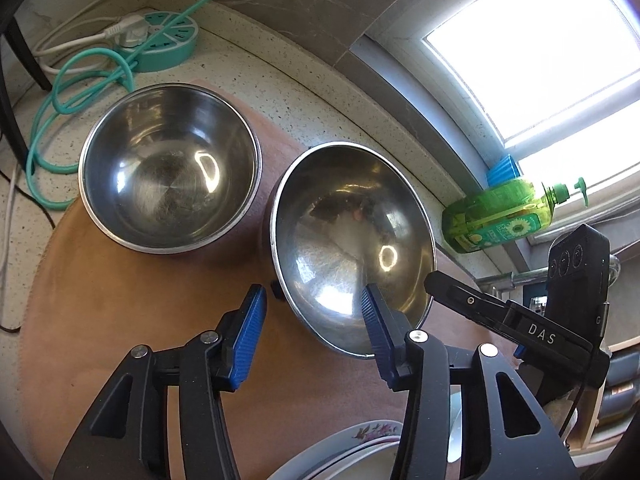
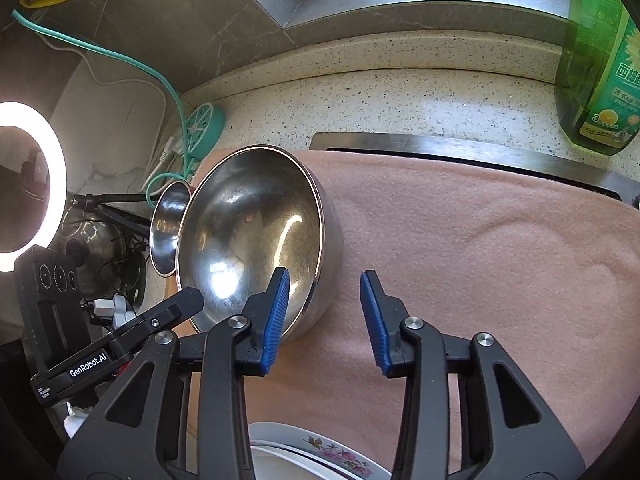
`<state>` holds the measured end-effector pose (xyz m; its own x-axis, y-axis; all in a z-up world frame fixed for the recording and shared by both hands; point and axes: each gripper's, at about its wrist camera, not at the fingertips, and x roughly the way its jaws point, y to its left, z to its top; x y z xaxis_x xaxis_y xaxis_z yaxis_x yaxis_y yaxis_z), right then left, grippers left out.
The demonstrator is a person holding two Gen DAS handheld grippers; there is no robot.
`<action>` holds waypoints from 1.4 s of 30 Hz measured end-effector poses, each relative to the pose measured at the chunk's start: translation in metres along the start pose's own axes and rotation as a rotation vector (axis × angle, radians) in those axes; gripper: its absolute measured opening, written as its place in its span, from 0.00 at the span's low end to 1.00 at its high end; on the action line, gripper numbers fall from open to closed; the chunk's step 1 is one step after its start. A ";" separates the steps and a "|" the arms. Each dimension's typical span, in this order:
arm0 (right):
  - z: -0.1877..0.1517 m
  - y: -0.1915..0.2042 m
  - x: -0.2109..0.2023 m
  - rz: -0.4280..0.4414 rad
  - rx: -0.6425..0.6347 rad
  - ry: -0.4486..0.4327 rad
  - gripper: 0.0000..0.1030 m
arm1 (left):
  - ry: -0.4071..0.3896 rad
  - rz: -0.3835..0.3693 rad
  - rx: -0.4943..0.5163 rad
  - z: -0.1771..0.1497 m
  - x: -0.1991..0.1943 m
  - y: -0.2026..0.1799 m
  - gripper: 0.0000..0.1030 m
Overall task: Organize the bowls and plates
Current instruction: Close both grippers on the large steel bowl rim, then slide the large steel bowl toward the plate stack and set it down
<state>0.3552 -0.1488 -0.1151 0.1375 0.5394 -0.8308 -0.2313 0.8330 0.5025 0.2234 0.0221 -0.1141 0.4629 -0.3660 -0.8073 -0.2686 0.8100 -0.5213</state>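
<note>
Two steel bowls sit on a pink cloth (image 1: 100, 300). The left bowl (image 1: 168, 168) stands upright. The right bowl (image 1: 352, 240) is tilted, and it also shows in the right wrist view (image 2: 256, 232). My left gripper (image 1: 312, 312) is open, its right finger inside that bowl's near rim and its left finger outside. My right gripper (image 2: 324, 304) is open, its left finger inside the bowl's rim. A floral plate (image 2: 320, 452) lies below both grippers, and its edge shows in the left wrist view (image 1: 360, 436).
A teal power strip (image 1: 160, 40) with coiled cables sits at the back left. A green dish-soap bottle (image 1: 504, 212) stands by the window. A sink edge (image 2: 440, 148) runs behind the cloth. A ring light (image 2: 32, 184) glows at the left.
</note>
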 end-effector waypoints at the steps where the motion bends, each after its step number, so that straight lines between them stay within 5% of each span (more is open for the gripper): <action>1: 0.000 0.000 0.002 0.000 -0.001 0.004 0.35 | 0.002 0.001 0.001 0.000 0.001 0.000 0.43; 9: 0.002 0.003 0.018 0.003 -0.005 0.036 0.20 | 0.001 0.015 0.000 0.002 0.004 0.002 0.34; 15: 0.003 0.004 0.017 -0.004 -0.011 0.033 0.20 | -0.001 0.024 -0.001 0.003 0.005 0.007 0.26; 42: -0.025 -0.013 -0.012 -0.040 0.015 0.021 0.20 | 0.027 -0.001 0.058 -0.013 0.004 -0.010 0.26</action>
<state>0.3328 -0.1693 -0.1171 0.1265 0.5030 -0.8550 -0.2115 0.8558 0.4722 0.2167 0.0070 -0.1156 0.4397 -0.3783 -0.8146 -0.2184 0.8347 -0.5056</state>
